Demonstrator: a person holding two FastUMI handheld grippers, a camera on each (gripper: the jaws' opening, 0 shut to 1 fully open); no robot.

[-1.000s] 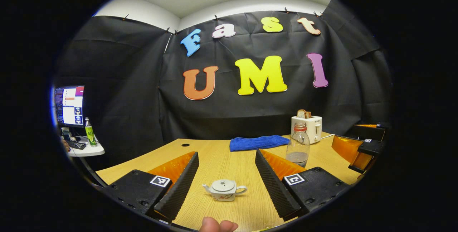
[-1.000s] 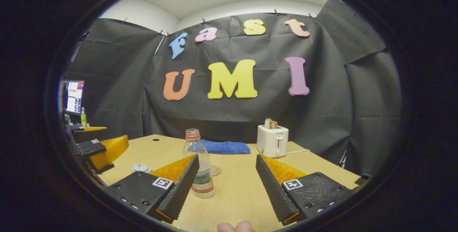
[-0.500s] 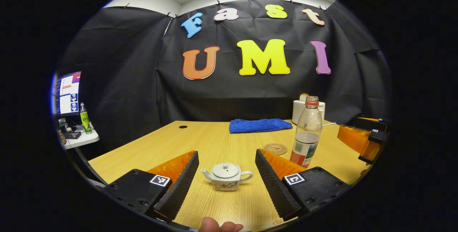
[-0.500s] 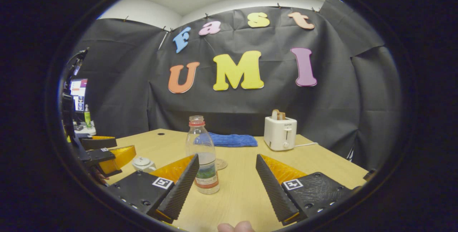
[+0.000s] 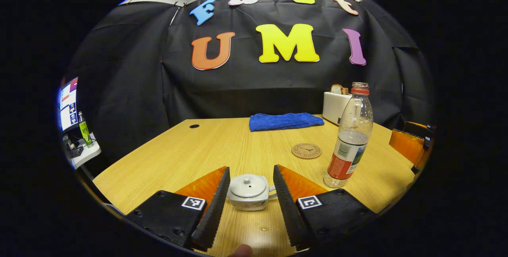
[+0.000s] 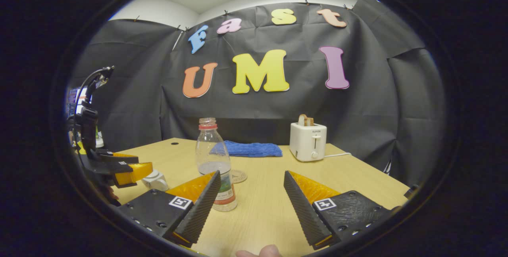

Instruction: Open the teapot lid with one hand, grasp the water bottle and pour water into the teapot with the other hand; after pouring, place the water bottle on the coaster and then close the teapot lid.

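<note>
White ceramic teapot [image 5: 249, 192] now sits between my left gripper [image 5: 249, 203]'s narrowed, not-yet-touching fingers; lid grab next. Right gripper [image 6: 252, 205] spread.

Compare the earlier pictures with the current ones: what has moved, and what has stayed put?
The left gripper has come down and forward to the teapot, its fingers narrowing beside it, lid on. The right gripper stays open, near the water bottle. Bottle, coaster, towel and toaster are unmoved.
</note>
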